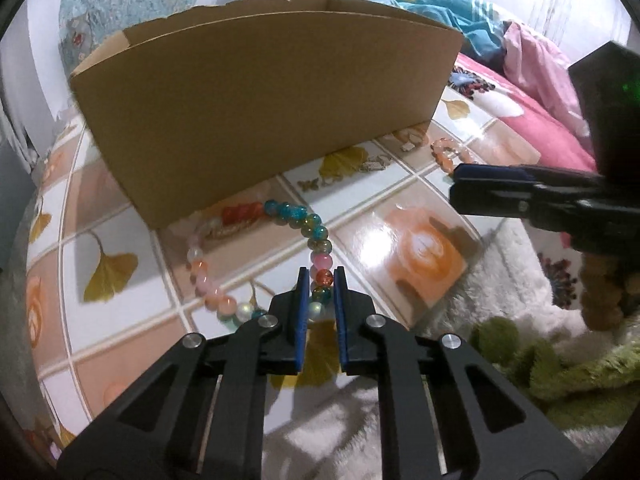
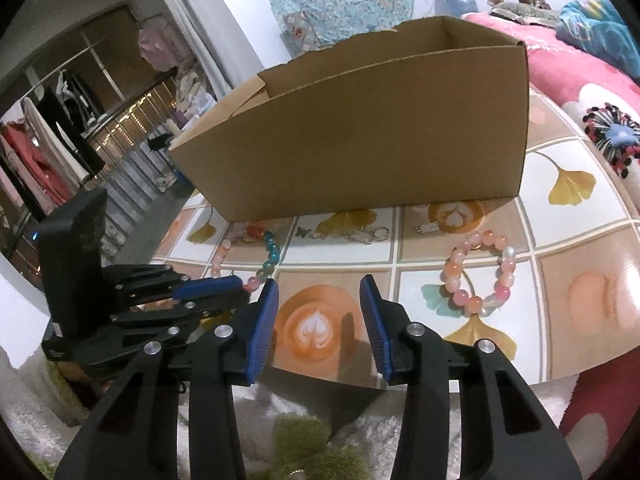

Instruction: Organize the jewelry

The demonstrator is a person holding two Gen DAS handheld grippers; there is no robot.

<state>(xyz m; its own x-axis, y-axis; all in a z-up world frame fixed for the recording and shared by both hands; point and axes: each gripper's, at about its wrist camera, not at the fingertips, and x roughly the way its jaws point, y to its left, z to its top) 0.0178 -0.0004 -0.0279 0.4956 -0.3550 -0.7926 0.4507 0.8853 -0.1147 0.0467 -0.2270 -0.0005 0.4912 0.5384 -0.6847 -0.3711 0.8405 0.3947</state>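
Note:
A multicoloured bead bracelet lies on the tiled tabletop in front of a cardboard box. My left gripper is shut on the near part of that bracelet, with an orange bead squeezed between the blue pads. From the right wrist view the left gripper shows at the left, holding the same bracelet. My right gripper stands open over a latte-art tile with nothing between its fingers. A pink and orange bead bracelet lies to its right, also seen as the pink and orange bracelet.
Small silver charms and a ring lie along the foot of the cardboard box. A white fluffy rug with green plush borders the table's near edge. Pink bedding lies at the right, and a person sits far behind.

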